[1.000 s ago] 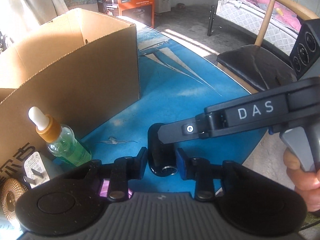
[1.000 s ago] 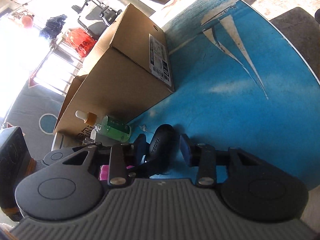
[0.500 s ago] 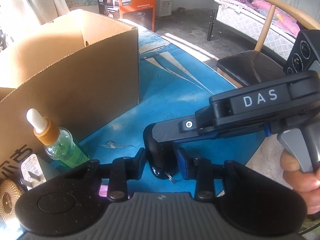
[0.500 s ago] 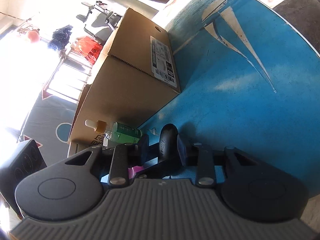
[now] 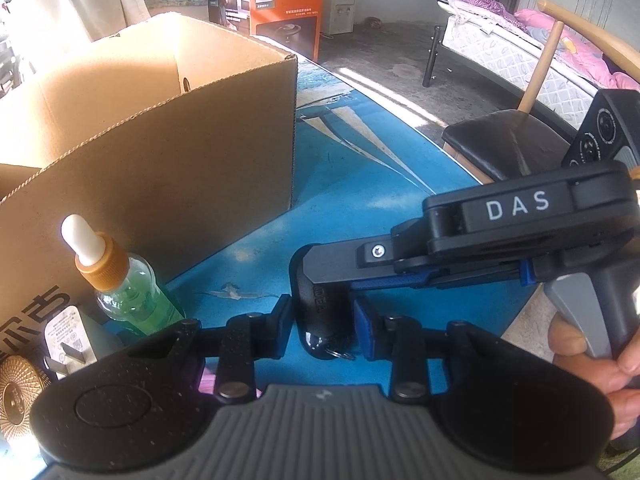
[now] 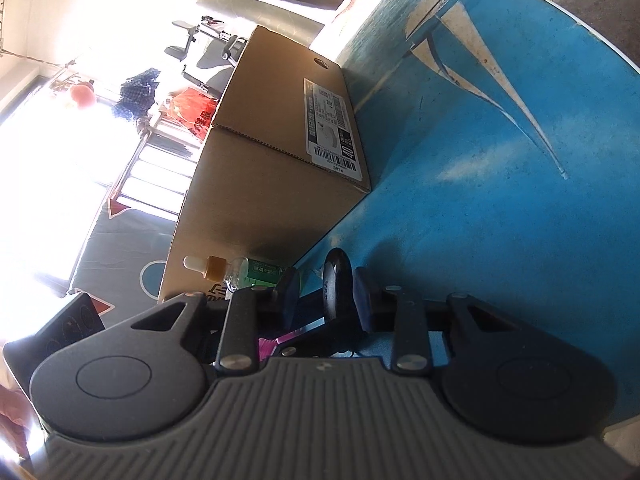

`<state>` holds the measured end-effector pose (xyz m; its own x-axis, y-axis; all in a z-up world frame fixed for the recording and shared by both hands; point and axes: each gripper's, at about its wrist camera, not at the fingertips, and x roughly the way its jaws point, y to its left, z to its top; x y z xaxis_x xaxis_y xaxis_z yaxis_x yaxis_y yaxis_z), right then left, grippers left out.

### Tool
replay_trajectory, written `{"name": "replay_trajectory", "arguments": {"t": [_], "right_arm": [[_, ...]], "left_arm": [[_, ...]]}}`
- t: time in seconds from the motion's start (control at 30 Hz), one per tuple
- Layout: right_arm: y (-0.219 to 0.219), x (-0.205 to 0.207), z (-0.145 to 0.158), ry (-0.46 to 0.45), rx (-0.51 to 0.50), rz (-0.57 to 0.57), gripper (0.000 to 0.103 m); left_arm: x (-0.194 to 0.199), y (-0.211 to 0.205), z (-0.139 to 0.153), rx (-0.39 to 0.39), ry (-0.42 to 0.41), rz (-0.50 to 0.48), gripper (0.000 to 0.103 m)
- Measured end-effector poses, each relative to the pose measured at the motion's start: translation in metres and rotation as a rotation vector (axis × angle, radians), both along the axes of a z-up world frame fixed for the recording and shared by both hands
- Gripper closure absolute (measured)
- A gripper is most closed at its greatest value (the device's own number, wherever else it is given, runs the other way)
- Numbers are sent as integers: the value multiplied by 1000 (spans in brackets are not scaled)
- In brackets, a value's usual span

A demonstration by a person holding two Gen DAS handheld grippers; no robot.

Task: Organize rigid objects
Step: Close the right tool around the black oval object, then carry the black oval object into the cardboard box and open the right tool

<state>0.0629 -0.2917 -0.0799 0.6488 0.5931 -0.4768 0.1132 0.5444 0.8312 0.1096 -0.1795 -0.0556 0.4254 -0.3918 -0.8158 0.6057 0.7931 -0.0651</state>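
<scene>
A black key fob (image 5: 320, 316), with a small metal ring at its near end, is shown standing on edge on the blue table (image 5: 360, 184) between the spread fingers of the left gripper (image 5: 322, 326). A gap is visible between each blue pad and the fob, so the left gripper is released and nothing is grasped by it.

The fob is approached from the right side by the right gripper (image 5: 320, 268), marked "DAS" on its body and carried in a hand (image 5: 592, 364) at the right edge of the frame. In the right wrist view the fob (image 6: 336, 288) is seen between the fingers of the right gripper (image 6: 326, 294). The right-hand pad lies against or just beside the fob, while the left-hand pad stands apart from it. Whether the fob is actually clamped cannot be told, since the contact is small and partly hidden.

An open cardboard box (image 5: 160, 152) is placed on the table to the left of the fob. Just in front of the box wall stand a green dropper bottle (image 5: 120, 284) with an amber collar and white bulb, a white plug adapter (image 5: 68, 340), and a round golden disc (image 5: 16, 392) at the frame edge. The box carries a shipping label (image 6: 332, 128) on its end face.
</scene>
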Motion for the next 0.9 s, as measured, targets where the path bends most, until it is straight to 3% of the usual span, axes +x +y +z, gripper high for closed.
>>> {"name": "replay_trajectory", "arguments": {"t": [0.23,0.3,0.5,0.7,0.9], "right_arm": [[7,5,0,-1,-30,1,80],[6,3,3,-13,-30,-5,86],[9,-4,24,-72,-82,-9,86],[17,-15,63,-161,-147,-14,86],[37,-7,127,-295,-231,40,86]], "left_arm": [[-1,-1,4,-4,-22,-7,71],[-1,0,7,-13,-25,-9,72],[-10,1,24,-32,-79,-14,72],[-25,10,57,-84,-158,-19,72],[-32,33,106,-138,-277,22,72]]}}
